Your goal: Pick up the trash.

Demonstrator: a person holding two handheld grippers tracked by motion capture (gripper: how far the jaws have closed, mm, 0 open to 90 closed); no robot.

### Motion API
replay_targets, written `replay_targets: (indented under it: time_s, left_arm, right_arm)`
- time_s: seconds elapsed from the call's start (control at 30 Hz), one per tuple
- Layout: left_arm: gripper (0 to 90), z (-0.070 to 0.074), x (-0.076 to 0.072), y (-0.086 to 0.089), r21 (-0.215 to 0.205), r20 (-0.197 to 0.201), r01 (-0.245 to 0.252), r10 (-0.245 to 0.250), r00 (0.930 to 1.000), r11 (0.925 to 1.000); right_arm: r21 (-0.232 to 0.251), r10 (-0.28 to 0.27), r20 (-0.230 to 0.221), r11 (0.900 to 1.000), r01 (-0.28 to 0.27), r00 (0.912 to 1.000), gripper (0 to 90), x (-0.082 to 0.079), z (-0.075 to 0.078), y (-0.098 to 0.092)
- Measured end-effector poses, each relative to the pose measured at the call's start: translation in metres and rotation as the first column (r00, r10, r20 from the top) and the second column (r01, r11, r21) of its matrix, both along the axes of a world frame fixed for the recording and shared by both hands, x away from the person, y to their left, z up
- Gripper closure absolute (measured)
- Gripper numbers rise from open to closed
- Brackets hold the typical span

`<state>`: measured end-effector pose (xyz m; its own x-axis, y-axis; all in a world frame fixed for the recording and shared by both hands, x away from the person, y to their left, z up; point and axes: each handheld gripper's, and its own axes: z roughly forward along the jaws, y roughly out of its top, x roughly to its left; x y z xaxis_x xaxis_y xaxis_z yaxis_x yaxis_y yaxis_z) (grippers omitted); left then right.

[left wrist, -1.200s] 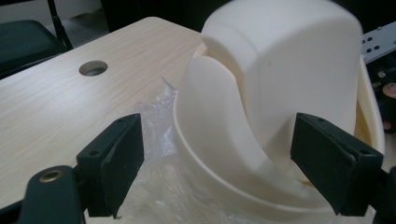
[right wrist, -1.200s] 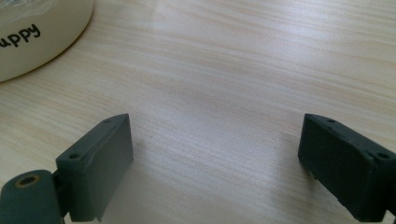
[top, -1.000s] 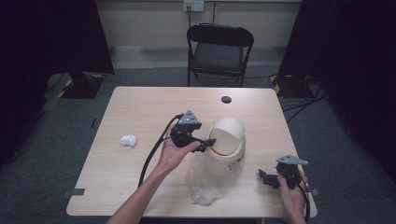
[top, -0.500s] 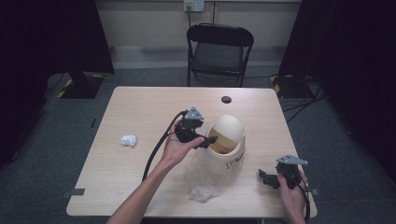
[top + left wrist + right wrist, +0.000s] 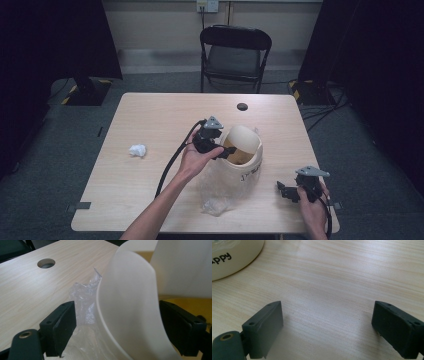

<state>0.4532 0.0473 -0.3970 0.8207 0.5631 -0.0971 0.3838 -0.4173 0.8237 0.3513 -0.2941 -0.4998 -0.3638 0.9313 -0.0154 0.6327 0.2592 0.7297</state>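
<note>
On the wooden bench (image 5: 150, 120), seen from the high view, a cream-coloured bin (image 5: 243, 150) stands slightly right of centre, tilted so that its mouth faces the left gripper (image 5: 220, 150). A clear plastic bag (image 5: 217, 192) trails from the bin's near-left side across the bench toward the near edge. In the left gripper view the bin's thin white rim (image 5: 125, 307) passes between the spread jaws of the left gripper (image 5: 117, 327), with the crinkled bag (image 5: 83, 300) bunched just outside the rim against one jaw; the jaws straddle rim and film but are not yet pressed onto them. At the near right corner the right gripper (image 5: 289, 191) rests low over bare bench, well apart from the bin; the right gripper view shows its jaws spread and holding nothing (image 5: 327, 325), with the bin's lettered base (image 5: 232, 257) at far left. Smaller items: a crumpled white wad (image 5: 137, 150) near the left edge and a dark round cable hole (image 5: 242, 106) at the far side of the bench. The step in hand appears to be fitting the bag over the bin's rim. The next move probably calls for closing the left gripper on the film without trapping the rim, while the right gripper comes across to steady the bin.
</note>
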Motion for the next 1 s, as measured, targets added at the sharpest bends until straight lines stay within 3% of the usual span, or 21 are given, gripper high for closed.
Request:
replay_targets:
  time_s: [0.2, 0.27, 0.5, 0.6, 0.63, 0.83, 1.0]
  left_arm:
    - [15.9, 0.010, -0.006, 0.010, -0.026, 0.016, -0.002, 0.003, 0.9999, 0.9997]
    - [15.8, 0.016, -0.009, 0.020, -0.067, 0.013, 0.005, -0.004, 0.9999, 0.9977]
    - [16.0, 0.024, -0.014, 0.039, -0.098, 0.035, -0.005, 0.009, 0.9994, 0.9952]
    - [16.1, 0.027, -0.016, 0.053, -0.118, 0.033, -0.019, 0.023, 0.9992, 0.9928]
    - [16.4, 0.028, -0.019, 0.064, -0.148, 0.036, -0.035, 0.041, 0.9985, 0.9884]
    - [16.6, 0.022, -0.023, 0.086, -0.137, 0.035, -0.081, 0.086, 0.9957, 0.9873]
    - [16.6, 0.008, -0.022, 0.110, -0.107, 0.016, -0.130, 0.132, 0.9911, 0.9857]
  right_arm:
    - [-0.001, -0.001, 0.000, 1.000, 0.001, 1.0000, 9.4, 0.000, 0.000, 0.000]
    - [-0.001, -0.001, 0.000, 1.000, 0.001, 1.0000, 9.4, 0.000, 0.000, 0.000]
    - [-0.001, -0.001, 0.000, 1.000, 0.001, 1.0000, 9.4, 0.000, 0.000, 0.000]
    - [0.000, 0.000, 0.000, 1.000, 0.000, 1.0000, 9.4, 0.000, 0.000, 0.000]
    - [-0.001, -0.001, 0.000, 1.000, 0.001, 1.0000, 9.4, 0.000, 0.000, 0.000]
    - [-0.001, -0.001, 0.000, 1.000, 0.001, 1.0000, 9.4, 0.000, 0.000, 0.000]
    - [0.000, 0.000, 0.000, 1.000, 0.000, 1.0000, 9.4, 0.000, 0.000, 0.000]
